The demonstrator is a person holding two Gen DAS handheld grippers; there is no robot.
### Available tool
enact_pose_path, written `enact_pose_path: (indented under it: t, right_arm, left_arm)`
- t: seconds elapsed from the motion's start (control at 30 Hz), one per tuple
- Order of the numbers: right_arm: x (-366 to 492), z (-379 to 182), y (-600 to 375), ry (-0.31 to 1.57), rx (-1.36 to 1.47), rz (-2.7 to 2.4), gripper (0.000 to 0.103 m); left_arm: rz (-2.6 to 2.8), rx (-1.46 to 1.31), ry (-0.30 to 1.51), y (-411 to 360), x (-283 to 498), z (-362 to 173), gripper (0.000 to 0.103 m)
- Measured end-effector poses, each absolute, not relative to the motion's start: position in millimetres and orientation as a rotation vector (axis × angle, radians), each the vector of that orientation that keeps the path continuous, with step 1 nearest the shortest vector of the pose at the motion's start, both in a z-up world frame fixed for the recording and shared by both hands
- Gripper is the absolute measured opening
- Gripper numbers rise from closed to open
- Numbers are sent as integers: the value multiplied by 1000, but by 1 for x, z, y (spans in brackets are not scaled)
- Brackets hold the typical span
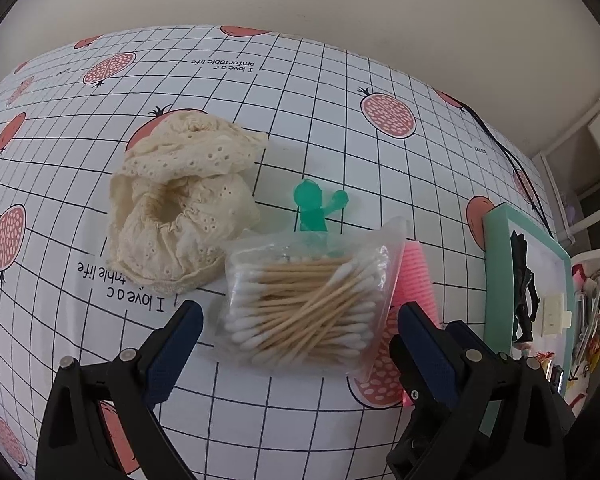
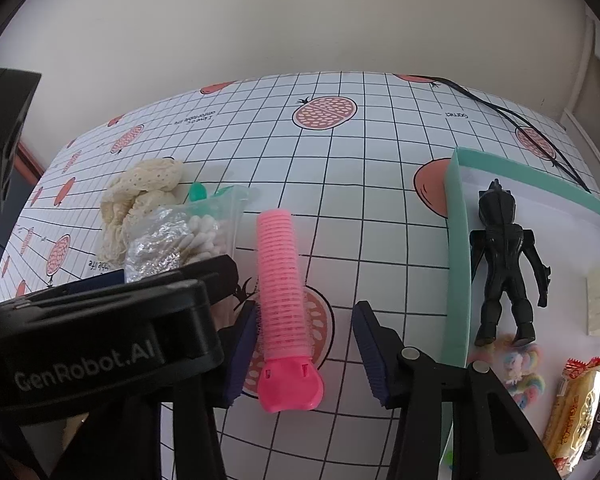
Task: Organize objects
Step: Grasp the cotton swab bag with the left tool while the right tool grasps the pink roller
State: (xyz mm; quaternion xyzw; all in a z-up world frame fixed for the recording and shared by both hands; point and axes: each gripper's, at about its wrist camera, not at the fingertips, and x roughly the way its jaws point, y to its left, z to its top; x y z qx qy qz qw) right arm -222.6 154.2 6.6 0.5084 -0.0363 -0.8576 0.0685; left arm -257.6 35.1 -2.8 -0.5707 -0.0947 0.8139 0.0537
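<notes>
Fingers spread on both grippers above a grid-patterned tablecloth (image 1: 300,92) strewn with small items.

From the left wrist, the left gripper (image 1: 300,320) straddles a bag of cotton swabs (image 1: 304,308), with a cream scrunchie (image 1: 180,208) and a green figurine (image 1: 314,208) beyond. From the right wrist, the right gripper (image 2: 306,350) brackets a pink hair roller (image 2: 284,288), not clamped; a teal tray (image 2: 458,248) to the right holds a black figure (image 2: 504,268).

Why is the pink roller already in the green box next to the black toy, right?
Not quite. The pink roller is still on the table, between the open right gripper's fingers. The right wrist view shows it outside the green box, where the black toy lies.
</notes>
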Motion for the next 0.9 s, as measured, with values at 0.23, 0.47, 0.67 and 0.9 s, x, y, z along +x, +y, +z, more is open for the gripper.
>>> enact_pose_path:
  t: [0.23, 0.47, 0.67, 0.9]
  right_arm:
    - [-223, 6, 154, -115, 1530, -2582, 50]
    - [-222, 6, 154, -120, 1528, -2578, 47]
    - [-222, 7, 154, -121, 1527, -2576, 45]
    - [-222, 6, 155, -116, 1528, -2582, 36]
  left_arm:
    - [2469, -1728, -297, 34, -257, -1, 94]
    - [2463, -1736, -292, 35, -258, -1, 80]
    - [2458, -1735, -299, 33, -257, 0, 74]
    - [2455, -1730, -304, 33, -256, 2, 72]
